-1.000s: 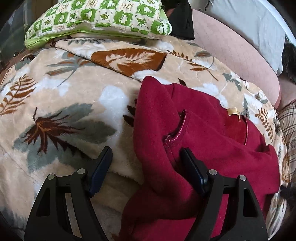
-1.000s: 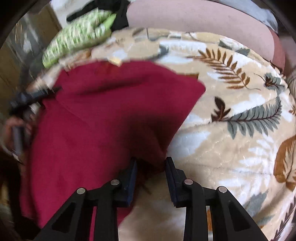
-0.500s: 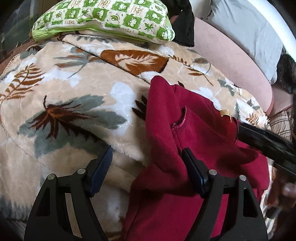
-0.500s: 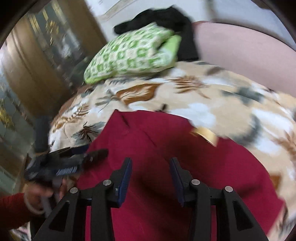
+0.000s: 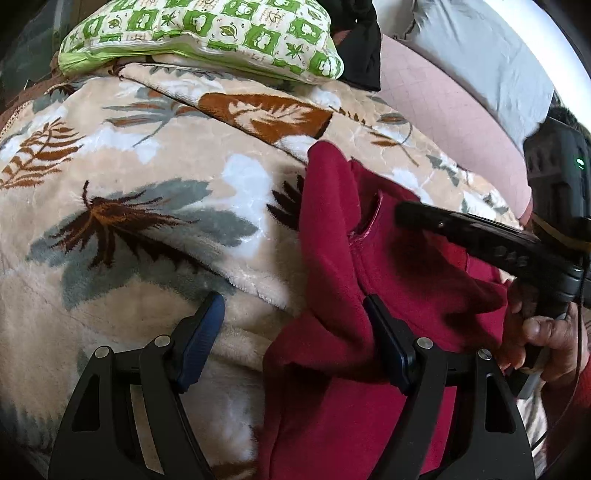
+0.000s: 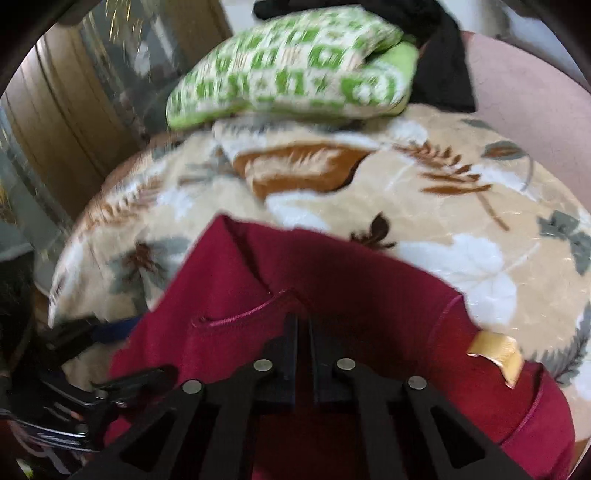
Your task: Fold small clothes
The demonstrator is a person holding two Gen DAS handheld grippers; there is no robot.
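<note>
scene: dark red fleece garment (image 5: 369, 280) lies rumpled on leaf-patterned beige blanket (image 5: 147, 206) | left tool (image 5: 295, 328) held wide, garment edge between pads, ungripped | right tool (image 6: 303, 332) closed; fabric pinch cannot be told | risk: fold may slip or bunch if fabric is not caught

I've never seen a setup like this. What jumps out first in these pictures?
The dark red garment stands out, lying rumpled on a cream blanket printed with brown and grey leaves. The right gripper has its jaws shut over the red cloth, while the left gripper stands open at the garment's edge. Behind, a green-and-white checked pillow rests at the blanket's far end.
</note>
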